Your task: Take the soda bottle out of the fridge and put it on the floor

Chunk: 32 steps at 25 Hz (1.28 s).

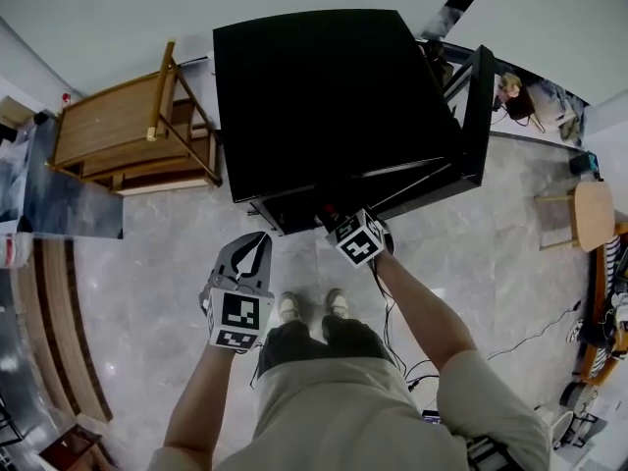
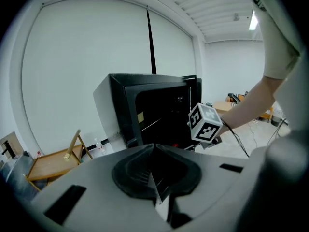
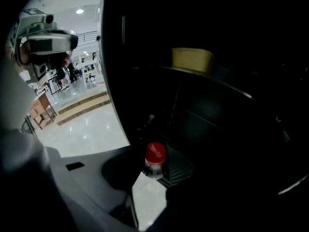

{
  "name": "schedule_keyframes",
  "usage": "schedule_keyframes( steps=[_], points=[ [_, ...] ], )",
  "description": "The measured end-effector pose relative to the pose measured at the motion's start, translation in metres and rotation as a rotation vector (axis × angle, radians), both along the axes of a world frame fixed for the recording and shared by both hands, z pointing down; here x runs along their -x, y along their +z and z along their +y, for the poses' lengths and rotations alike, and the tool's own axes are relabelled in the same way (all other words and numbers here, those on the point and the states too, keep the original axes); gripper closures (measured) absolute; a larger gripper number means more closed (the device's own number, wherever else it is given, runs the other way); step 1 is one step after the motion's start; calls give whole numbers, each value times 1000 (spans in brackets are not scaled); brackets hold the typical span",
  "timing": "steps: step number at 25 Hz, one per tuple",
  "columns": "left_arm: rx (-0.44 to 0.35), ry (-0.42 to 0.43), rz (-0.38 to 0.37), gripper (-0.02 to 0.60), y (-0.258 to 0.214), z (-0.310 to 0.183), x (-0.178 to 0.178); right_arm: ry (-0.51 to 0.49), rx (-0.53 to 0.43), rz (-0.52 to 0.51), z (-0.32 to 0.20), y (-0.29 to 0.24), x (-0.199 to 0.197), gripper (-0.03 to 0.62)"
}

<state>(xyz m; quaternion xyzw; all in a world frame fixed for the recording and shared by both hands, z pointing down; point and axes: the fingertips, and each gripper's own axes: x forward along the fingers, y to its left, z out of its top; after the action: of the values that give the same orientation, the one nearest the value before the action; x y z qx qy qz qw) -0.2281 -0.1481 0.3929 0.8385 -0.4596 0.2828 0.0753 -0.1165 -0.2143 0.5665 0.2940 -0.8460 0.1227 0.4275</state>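
The black fridge [image 1: 324, 96] stands in front of me with its door [image 1: 479, 106] swung open to the right. My right gripper [image 1: 339, 219] reaches into the bottom of the fridge. In the right gripper view a soda bottle [image 3: 155, 161] with a red cap sits upright between the jaws of the right gripper [image 3: 155, 172], gripped just under the cap; its body is hidden in the dark. My left gripper [image 1: 257, 248] hangs over the floor left of the fridge's front, its jaws meeting at a point with nothing in them. Seen from the left gripper [image 2: 155, 178], the right gripper's marker cube [image 2: 205, 124] is at the fridge opening.
A wooden folding rack [image 1: 132, 130] lies left of the fridge. A yellow box [image 3: 192, 59] rests on a fridge shelf above the bottle. A round wooden stool [image 1: 594, 214] stands far right. Cables [image 1: 530, 337] trail over the grey tiled floor. My shoes [image 1: 312, 307] are just before the fridge.
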Motion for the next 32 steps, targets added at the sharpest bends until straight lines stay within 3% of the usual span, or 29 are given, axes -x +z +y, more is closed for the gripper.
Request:
schedule_keyframes(
  steps=[6, 16, 26, 32],
  points=[
    [-8, 23, 15, 571, -32, -2, -23, 35, -54, 0, 24, -70, -33, 482],
    [-15, 176, 11, 571, -48, 3, -98, 145, -76, -14, 59, -129, -95, 482],
    [5, 366, 21, 571, -24, 22, -197, 312, -57, 9, 98, -118, -181, 482],
    [65, 488, -27, 571, 14, 35, -250, 444, -12, 14, 122, -84, -226, 482]
  ],
)
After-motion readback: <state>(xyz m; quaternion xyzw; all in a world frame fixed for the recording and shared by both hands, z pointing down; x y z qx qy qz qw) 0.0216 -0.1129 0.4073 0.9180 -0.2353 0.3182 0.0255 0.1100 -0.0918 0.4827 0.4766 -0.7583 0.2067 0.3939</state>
